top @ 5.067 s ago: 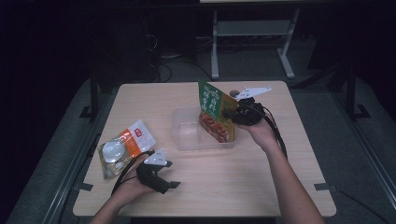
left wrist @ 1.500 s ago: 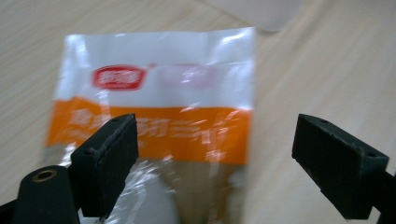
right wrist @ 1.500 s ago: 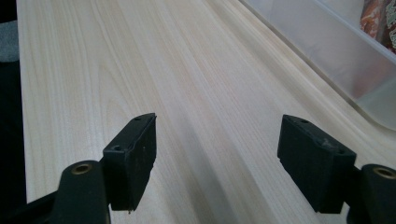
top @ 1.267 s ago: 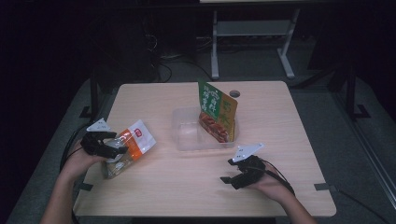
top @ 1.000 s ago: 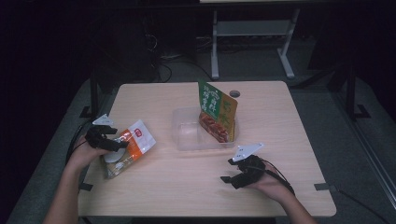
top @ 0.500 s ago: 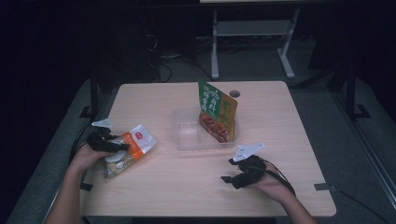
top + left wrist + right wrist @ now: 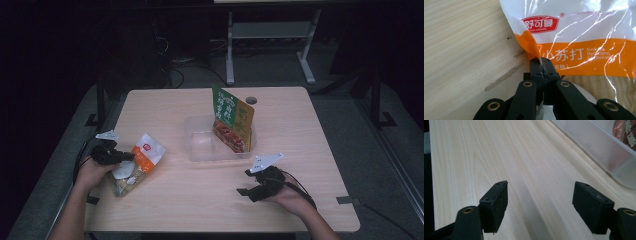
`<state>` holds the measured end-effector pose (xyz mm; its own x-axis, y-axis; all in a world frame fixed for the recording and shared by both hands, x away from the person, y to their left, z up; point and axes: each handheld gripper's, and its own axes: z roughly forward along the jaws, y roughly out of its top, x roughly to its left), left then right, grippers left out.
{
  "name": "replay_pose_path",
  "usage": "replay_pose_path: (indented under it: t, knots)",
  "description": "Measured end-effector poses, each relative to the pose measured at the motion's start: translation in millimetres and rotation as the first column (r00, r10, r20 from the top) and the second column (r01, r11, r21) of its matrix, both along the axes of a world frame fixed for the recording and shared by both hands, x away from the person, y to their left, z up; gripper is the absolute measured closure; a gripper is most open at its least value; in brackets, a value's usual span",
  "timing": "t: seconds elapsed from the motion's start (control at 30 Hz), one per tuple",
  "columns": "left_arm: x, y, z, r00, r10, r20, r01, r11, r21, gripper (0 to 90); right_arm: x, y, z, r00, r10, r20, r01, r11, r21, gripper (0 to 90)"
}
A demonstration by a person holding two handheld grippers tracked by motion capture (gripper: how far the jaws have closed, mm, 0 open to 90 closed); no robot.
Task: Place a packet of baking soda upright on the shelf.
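A pale wooden table (image 7: 200, 200) is taking up the middle of the high view, with dark floor around it. Near its centre a clear plastic bin (image 7: 200, 145) is sitting, and a green and orange snack bag (image 7: 231, 117) is standing upright in the bin's right half, leaning slightly. At the left edge of the table an orange and white packet (image 7: 135, 162) is lying flat, its clear lower part showing pale contents. The left gripper (image 7: 541, 71) is pinching the packet's edge: in the left gripper view its two black jaws are pressed together with a fold of the orange film caught between them, just below the red brand label. The right gripper (image 7: 252, 192) is resting in the person's hand on the table, near the front edge and well apart from the bin. In the right gripper view its jaws are standing wide apart over bare wood, holding nothing, with the bin's wall (image 7: 599, 147) passing at the upper right.
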<state>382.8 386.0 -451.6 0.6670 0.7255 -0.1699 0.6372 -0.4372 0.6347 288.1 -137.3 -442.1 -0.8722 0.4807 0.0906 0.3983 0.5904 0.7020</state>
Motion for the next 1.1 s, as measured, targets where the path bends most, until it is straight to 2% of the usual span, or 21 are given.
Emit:
replay_pose_path:
  t: [0.2, 0.23, 0.37, 0.43, 0.6, 0.63, 0.73, 0.77, 0.8, 1.0, 1.1]
  knots:
    - [-14.2, -4.1, 12.9, 0.9998, -0.013, 0.012, 0.014, 0.9987, -0.048, 89.6, 0.9, -2.7, 0.9, 1.0, -0.006, 0.002, 0.006, 1.0, 0.003, 28.2]
    - [-19.6, -7.5, 20.8, 0.9992, -0.02, 0.034, 0.022, 0.9973, -0.07, 89.6, 0.5, -3.5, 1.9, 1.0, -0.007, 0.005, 0.007, 1.0, 0.002, 28.2]
    - [-25.3, -13.3, 31.6, 0.9977, -0.026, 0.062, 0.032, 0.9947, -0.097, 89.8, 0.0, -5.1, 3.6, 0.9999, -0.011, 0.011, 0.011, 0.9999, 0.006, 28.2]
    - [-31.5, -20.3, 42.1, 0.9947, -0.052, 0.089, 0.062, 0.9917, -0.113, 89.9, 0.2, -5.5, 3.9, 0.9998, -0.014, 0.011, 0.014, 0.9999, 0.005, 28.2]
    - [-43.2, -30.3, 54.6, 0.9892, -0.082, 0.122, 0.098, 0.9867, -0.13, 89.9, 0.9, -5.9, 3.9, 0.9998, -0.014, 0.011, 0.014, 0.9999, 0.008, 28.2]
    - [-48.8, -35.4, 59.3, 0.9857, -0.097, 0.138, 0.117, 0.9828, -0.143, 89.9, 1.2, -5.8, 3.7, 0.9998, -0.015, 0.011, 0.015, 0.9999, 0.009, 28.2]
    - [-53.8, -40.6, 63.8, 0.982, -0.115, 0.15, 0.138, 0.9787, -0.152, 89.9, 1.5, -5.6, 3.5, 0.9998, -0.014, 0.012, 0.014, 0.9999, 0.008, 28.2]
    - [-58.3, -46.5, 68.7, 0.9773, -0.13, 0.167, 0.158, 0.9736, -0.165, 90.0, 1.6, -5.3, 3.6, 0.9999, -0.011, 0.011, 0.011, 0.9999, 0.009, 28.2]
    - [-58.3, -46.5, 68.7, 0.9773, -0.13, 0.167, 0.158, 0.9736, -0.165, 90.0, 1.6, -5.3, 3.6, 0.9999, -0.011, 0.011, 0.011, 0.9999, 0.009, 28.2]
    - [-67.2, -64.2, 85.0, 0.9642, -0.172, 0.202, 0.213, 0.9552, -0.206, 90.0, 1.4, -4.7, 3.7, 0.9999, -0.006, 0.013, 0.006, 0.9999, 0.014, 28.2]
    - [-73.0, -74.2, 94.1, 0.9539, -0.194, 0.229, 0.243, 0.9469, -0.211, 90.0, 1.4, -4.6, 3.7, 0.9999, -0.005, 0.014, 0.005, 0.9999, 0.015, 28.2]
